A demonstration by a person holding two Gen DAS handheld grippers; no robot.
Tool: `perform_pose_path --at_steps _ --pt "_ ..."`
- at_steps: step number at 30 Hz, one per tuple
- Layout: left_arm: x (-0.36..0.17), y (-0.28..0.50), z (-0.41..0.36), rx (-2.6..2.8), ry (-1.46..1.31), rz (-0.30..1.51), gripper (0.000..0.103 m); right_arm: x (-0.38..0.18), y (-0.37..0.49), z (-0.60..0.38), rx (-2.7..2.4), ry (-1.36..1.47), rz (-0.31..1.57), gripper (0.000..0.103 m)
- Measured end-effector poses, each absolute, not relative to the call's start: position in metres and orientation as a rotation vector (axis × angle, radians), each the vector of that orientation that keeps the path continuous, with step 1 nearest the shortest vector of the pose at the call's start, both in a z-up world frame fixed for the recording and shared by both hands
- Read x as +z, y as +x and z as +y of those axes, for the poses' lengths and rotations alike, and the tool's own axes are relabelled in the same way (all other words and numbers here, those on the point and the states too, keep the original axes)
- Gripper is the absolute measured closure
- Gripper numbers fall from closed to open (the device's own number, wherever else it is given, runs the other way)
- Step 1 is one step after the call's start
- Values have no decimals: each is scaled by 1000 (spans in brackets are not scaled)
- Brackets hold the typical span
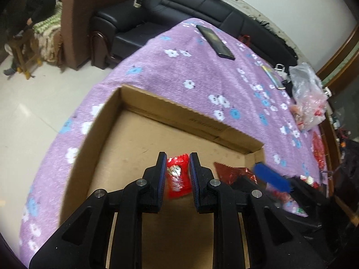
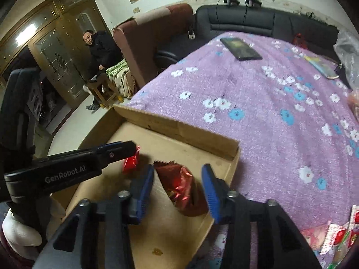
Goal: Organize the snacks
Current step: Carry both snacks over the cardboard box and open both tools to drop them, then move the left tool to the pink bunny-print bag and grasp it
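A shallow cardboard box [image 1: 193,117] [image 2: 179,130] sits on a purple flowered blanket. My left gripper [image 1: 177,157] hangs over the box floor, shut on a bright red snack packet [image 1: 177,177]. In the right wrist view it reaches in from the left, the red packet [image 2: 131,163] hanging at its tip. My right gripper [image 2: 178,170] stands open over the box's right corner. A dark red foil packet [image 2: 181,186] lies between its fingers, and the pads do not press on it. That packet [image 1: 233,174] also shows in the left wrist view, beside a blurred blue pad [image 1: 271,177].
A black phone [image 1: 215,42] [image 2: 241,49] lies at the blanket's far end. A clear plastic bag of snacks [image 1: 307,96] sits at the right edge, and loose packets [image 2: 334,235] lie right of the box. A black sofa [image 1: 179,6] and a seated person [image 2: 98,49] are beyond.
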State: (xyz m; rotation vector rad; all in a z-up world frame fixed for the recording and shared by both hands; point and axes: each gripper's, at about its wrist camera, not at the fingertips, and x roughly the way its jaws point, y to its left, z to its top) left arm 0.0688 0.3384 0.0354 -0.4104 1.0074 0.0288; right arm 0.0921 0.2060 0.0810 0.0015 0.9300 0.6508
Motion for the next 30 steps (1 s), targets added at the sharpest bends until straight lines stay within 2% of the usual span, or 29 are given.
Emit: perform_pose_path --at_steps 6,14,19,30 --pt "73 33 311 93 -234 886 84 107 77 171 652 88 870 51" --pt "112 -17 265 97 -158 769 84 123 36 92 583 162 804 51" --pt "124 -40 233 74 -136 741 84 125 11 31 499 210 754 45" --pt "126 -62 173 45 -53 749 84 108 -19 -73 359 324 725 44"
